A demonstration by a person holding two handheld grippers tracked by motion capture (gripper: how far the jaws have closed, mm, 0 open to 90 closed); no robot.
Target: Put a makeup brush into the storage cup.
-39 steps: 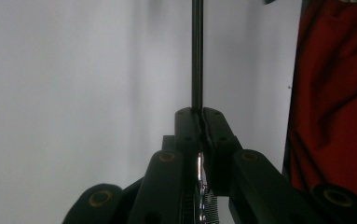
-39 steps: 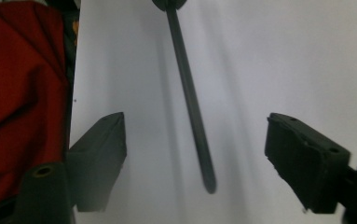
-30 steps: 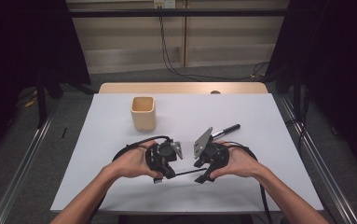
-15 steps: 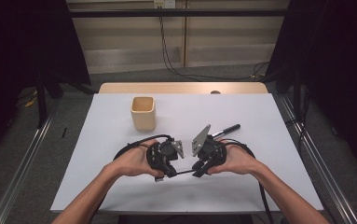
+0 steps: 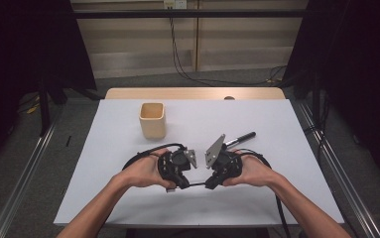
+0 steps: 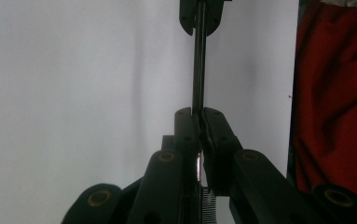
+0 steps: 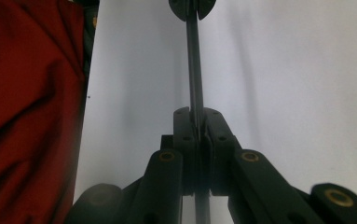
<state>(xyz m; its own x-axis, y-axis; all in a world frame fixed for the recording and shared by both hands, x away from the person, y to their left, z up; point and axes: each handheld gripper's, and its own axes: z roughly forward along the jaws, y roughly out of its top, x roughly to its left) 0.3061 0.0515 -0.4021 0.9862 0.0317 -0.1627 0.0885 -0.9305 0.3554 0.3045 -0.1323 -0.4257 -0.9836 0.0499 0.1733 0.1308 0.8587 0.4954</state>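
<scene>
Left claw (image 5: pixel 183 184), near the desk's (image 5: pixel 103 148) front edge: clenched on one end of a thin dark rod (image 5: pixel 196 184). Rod: spans level between both claws, its ends hidden in the jaws. Right claw (image 5: pixel 209 185): has just been closing, now clenched on the other end.

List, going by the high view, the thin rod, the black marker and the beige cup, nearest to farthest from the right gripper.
From the right gripper:
1. Thin rod: clamped in its jaws, near edge.
2. Black marker: just behind it, right side.
3. Beige cup: farthest, back left.
</scene>
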